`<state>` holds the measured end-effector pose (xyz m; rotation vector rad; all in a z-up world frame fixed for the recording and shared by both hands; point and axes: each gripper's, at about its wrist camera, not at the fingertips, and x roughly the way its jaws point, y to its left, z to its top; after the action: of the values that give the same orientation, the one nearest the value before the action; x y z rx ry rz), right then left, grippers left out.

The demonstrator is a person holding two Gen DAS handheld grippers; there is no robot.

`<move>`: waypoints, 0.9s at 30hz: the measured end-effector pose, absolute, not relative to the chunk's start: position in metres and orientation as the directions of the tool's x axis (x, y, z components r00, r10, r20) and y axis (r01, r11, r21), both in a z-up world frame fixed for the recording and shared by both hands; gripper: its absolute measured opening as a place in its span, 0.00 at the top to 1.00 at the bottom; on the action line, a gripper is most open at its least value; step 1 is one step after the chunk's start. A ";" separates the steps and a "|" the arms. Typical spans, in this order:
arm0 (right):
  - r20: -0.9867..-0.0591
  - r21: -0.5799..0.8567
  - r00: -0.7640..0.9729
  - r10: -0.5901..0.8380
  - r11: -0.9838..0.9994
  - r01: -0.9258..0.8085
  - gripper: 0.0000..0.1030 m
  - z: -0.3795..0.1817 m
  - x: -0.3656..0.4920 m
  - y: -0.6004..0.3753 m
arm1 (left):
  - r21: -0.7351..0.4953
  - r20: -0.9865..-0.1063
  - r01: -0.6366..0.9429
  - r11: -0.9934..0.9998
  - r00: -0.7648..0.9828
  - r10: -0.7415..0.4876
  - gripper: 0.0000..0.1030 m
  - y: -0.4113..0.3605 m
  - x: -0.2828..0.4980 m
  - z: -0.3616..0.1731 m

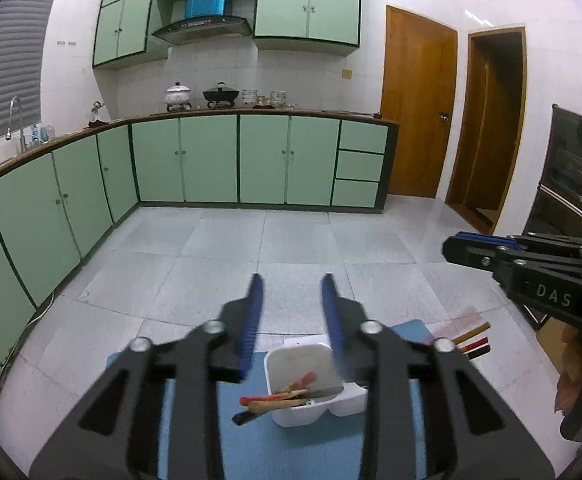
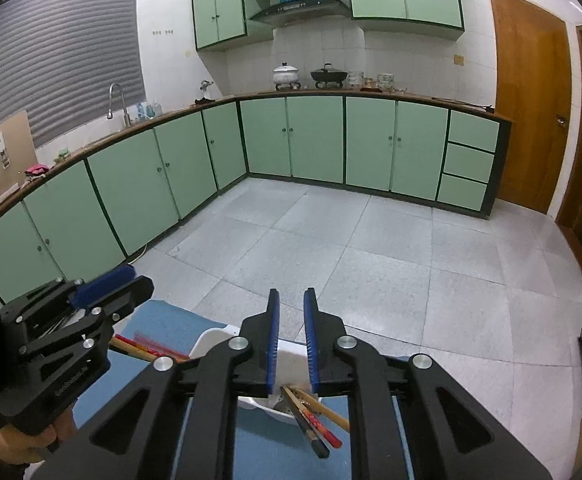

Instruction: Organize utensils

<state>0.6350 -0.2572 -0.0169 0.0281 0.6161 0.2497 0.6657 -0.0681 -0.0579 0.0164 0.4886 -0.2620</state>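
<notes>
The left gripper (image 1: 293, 292), at lower centre of the left wrist view, stands parted with nothing between its fingers. The right gripper (image 2: 291, 304) shows a narrow, empty gap. Below both, the white utensil holder (image 1: 311, 360) sits on a blue mat (image 1: 251, 440), with chopsticks (image 1: 279, 400) leaning out of it.

Two wrist views, angled down, sharing white holder (image 1: 311, 380)

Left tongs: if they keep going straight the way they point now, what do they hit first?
Probably the white utensil holder just below the open left tongs, with chopsticks in it; depth is hard to judge.
</notes>
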 end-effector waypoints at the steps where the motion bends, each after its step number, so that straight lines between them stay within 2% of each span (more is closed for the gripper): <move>1: -0.564 0.103 0.790 0.239 0.970 -0.220 0.88 -0.014 0.631 -0.258 | -0.052 -0.465 0.252 0.966 0.850 -0.247 0.67 -0.066 0.662 -0.055; 3: -0.550 0.112 0.800 0.240 0.970 -0.214 0.85 -0.008 0.620 -0.263 | -0.065 -0.458 0.249 0.966 0.853 -0.250 0.58 -0.061 0.652 -0.048; 4: -0.544 0.116 0.804 0.240 0.971 -0.211 0.80 -0.005 0.614 -0.264 | -0.067 -0.451 0.246 0.967 0.857 -0.249 0.53 -0.060 0.647 -0.044; 6: -0.521 0.121 0.820 0.237 0.971 -0.204 0.74 0.003 0.595 -0.269 | -0.064 -0.440 0.241 0.968 0.864 -0.244 0.51 -0.054 0.630 -0.035; 9: -0.493 0.118 0.839 0.229 0.974 -0.196 0.63 0.015 0.567 -0.272 | -0.071 -0.430 0.232 0.970 0.871 -0.239 0.41 -0.044 0.606 -0.023; 11: -0.473 0.122 0.851 0.227 0.974 -0.192 0.52 0.023 0.544 -0.273 | -0.066 -0.431 0.229 0.971 0.871 -0.234 0.35 -0.036 0.587 -0.017; 14: -0.453 0.104 0.866 0.212 0.977 -0.185 0.41 0.029 0.502 -0.271 | -0.070 -0.441 0.222 0.973 0.868 -0.229 0.28 -0.021 0.548 -0.009; 23: -0.376 0.082 0.906 0.192 0.981 -0.174 0.15 0.017 0.317 -0.261 | -0.079 -0.417 0.171 0.982 0.889 -0.189 0.12 0.021 0.381 -0.012; 27: -0.372 0.019 0.921 0.116 0.993 -0.117 0.08 0.000 0.237 -0.250 | -0.099 -0.453 0.139 0.985 0.875 -0.169 0.08 0.026 0.306 -0.025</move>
<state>0.2366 -0.2495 0.0000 -0.0032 0.3814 0.1197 0.3063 0.0264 -0.0254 -0.0639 0.4788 -0.1609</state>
